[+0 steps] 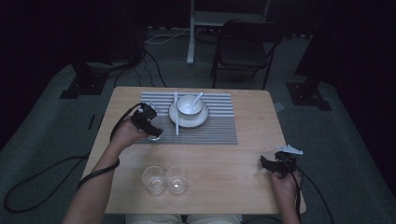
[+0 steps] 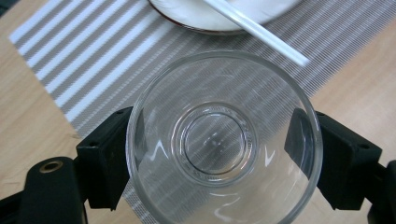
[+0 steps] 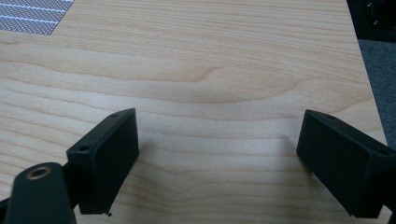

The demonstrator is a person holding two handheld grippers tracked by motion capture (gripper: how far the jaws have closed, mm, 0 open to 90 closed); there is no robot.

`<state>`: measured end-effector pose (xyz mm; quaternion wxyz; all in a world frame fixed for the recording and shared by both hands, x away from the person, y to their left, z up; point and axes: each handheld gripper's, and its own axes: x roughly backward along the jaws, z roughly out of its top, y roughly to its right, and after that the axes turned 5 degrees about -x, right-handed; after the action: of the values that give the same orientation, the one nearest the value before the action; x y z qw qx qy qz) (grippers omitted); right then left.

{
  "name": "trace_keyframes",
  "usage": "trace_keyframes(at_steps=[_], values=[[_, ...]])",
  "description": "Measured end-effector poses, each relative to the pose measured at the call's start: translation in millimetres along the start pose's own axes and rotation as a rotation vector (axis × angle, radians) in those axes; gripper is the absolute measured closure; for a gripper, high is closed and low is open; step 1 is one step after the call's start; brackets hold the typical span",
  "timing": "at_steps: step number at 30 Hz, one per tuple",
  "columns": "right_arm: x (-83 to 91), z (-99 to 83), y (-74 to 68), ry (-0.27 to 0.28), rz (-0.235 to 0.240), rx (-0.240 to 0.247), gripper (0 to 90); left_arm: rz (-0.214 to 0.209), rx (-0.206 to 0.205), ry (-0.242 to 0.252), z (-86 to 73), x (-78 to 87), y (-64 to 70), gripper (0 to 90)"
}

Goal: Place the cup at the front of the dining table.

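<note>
Left gripper [image 1: 154, 127] clamped on clear glass [image 2: 224, 140], jaws pressed to opposite sides of wall (seen from above, down through rim to base), at left part of striped placemat [image 1: 219, 128]. White plate [image 1: 188, 119] with bowl [image 1: 189, 105] and spoon [image 1: 198, 97] just beyond; white chopsticks [image 1: 176, 114] lie across plate edge. Right gripper [image 3: 217, 158] wide open, nothing between jaws, low over bare wooden table [image 1: 243, 163] near right edge. Two more glasses [image 1: 164, 179] touching side by side near front edge
</note>
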<state>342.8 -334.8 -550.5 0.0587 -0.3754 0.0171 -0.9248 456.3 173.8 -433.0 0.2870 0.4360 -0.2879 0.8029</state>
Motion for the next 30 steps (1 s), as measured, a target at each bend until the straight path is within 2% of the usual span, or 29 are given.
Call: trace_keyframes(at_steps=[2,4,5,12,15,19,22,26,30], values=[[0.0,0.0,0.0,0.0,0.0,0.0,12.2,0.023,0.017,-0.005,7.2,-4.1,-6.7,18.3],[0.0,0.0,0.0,0.0,0.0,0.0,12.2,0.023,0.021,-0.01,9.4,-5.5,-9.5,18.3],[0.0,0.0,0.1,0.0,0.0,0.001,12.2,0.023,0.045,-0.006,12.6,-8.9,-14.1,18.3],[0.0,0.0,0.1,0.0,0.0,0.001,12.2,0.028,0.068,-0.027,20.0,-24.1,-24.5,18.3],[0.0,0.0,0.0,0.0,0.0,0.001,12.2,0.026,0.101,-0.037,24.4,-36.6,-33.0,18.3],[0.0,0.0,0.1,0.0,-0.001,0.0,12.2,0.028,0.128,-0.03,30.0,-44.2,-40.0,18.3],[0.0,0.0,0.0,0.0,-0.001,0.0,12.2,0.021,0.149,-0.041,29.7,-48.8,-45.0,18.3],[0.0,0.0,0.1,0.0,-0.001,0.0,12.2,0.022,0.148,-0.06,26.2,-56.1,-46.9,18.3],[0.1,-0.1,0.1,0.0,-0.001,0.0,12.2,0.017,0.192,-0.012,20.2,-58.8,-49.1,18.3]])
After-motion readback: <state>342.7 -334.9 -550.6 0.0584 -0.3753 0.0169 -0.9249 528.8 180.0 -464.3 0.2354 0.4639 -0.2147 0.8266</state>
